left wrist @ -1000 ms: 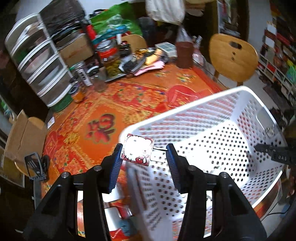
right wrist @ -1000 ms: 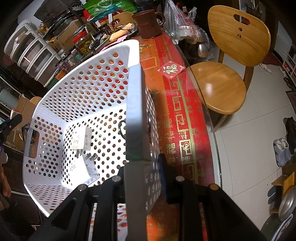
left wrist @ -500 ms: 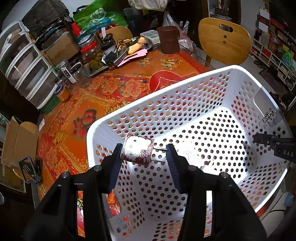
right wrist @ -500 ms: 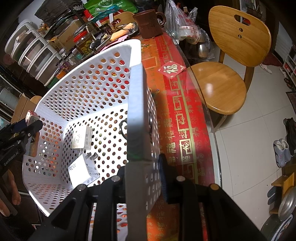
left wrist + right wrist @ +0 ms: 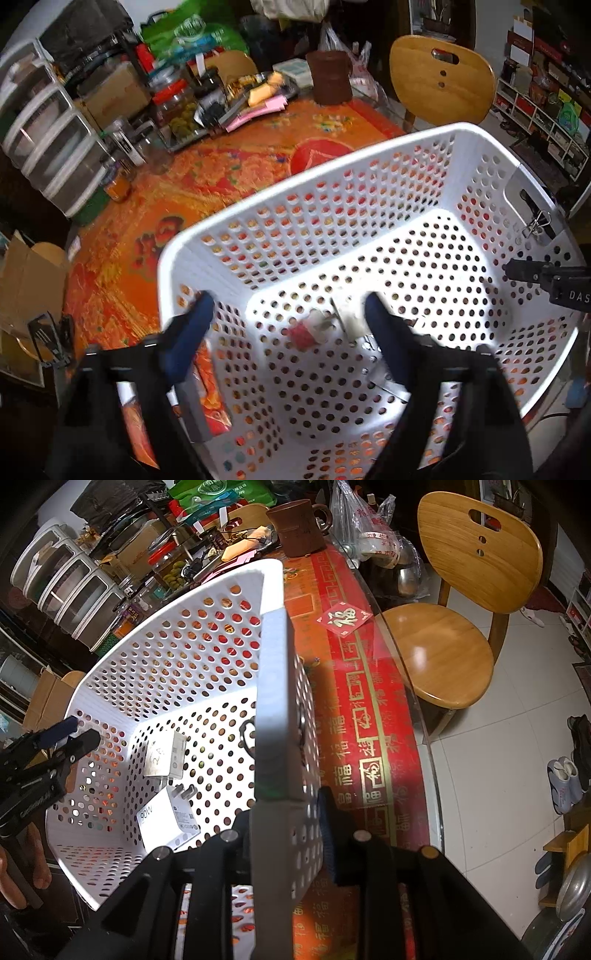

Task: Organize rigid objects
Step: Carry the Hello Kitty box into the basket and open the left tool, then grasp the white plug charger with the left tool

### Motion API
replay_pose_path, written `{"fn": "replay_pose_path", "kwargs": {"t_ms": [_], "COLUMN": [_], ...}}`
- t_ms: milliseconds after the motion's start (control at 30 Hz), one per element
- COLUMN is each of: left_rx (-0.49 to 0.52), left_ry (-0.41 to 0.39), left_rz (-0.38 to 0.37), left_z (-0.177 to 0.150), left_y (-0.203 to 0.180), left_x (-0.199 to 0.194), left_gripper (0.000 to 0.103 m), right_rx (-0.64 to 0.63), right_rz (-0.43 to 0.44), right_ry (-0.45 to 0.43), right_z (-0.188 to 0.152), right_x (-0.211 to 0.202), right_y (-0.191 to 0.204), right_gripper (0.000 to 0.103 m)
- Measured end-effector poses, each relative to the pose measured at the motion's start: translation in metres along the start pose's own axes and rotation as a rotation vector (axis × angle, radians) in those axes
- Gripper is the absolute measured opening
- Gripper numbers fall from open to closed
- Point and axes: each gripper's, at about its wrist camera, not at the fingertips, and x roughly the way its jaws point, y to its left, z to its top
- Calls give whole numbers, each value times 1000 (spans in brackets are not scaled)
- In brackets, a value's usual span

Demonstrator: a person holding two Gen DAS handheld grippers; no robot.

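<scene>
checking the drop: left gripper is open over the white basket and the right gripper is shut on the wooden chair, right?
Not quite. The right gripper is shut on the white basket's wall, not the chair, as the right wrist view shows. The left gripper is over the basket, jaws opening with nothing gripped.

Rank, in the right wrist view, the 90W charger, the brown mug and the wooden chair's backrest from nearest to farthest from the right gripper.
1. 90W charger: basket floor, just left of the right gripper.
2. Wooden chair's backrest: upper right, beyond the table edge.
3. Brown mug: far end of the table; close to the backrest's distance.
</scene>
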Motion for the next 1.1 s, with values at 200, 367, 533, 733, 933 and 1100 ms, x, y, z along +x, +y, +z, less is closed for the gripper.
{"fn": "replay_pose_path", "kwargs": {"t_ms": [200,367,533,733,933,1100], "left_rx": [-54,-154,-313,-515,-596,-599], "left_ry": [-79,-150,-148,32,110,149], "left_rz": [9,19,90,112,92,69], "left_z": [-10,-34,-80,-159,-189,-183], "left_y": [23,80,168,250,266,261], "left_x": [-27,-61,-69,-5,49,88], "left_gripper": [86,87,95,96,88,67], "right_rx": [-2,-5,-7,-4,-5,-6], "right_rz": [1,-1,0,0,1,1], "right_ry": [-2,-2,-2,-3,-3,-3], "right_z": [0,-2,-2,-1,-1,-1], "right_x": [-1,-1,-1,-2,-2,-2], "right_y": [0,0,0,0,1,0], "right_gripper": [25,25,25,25,25,25]}}
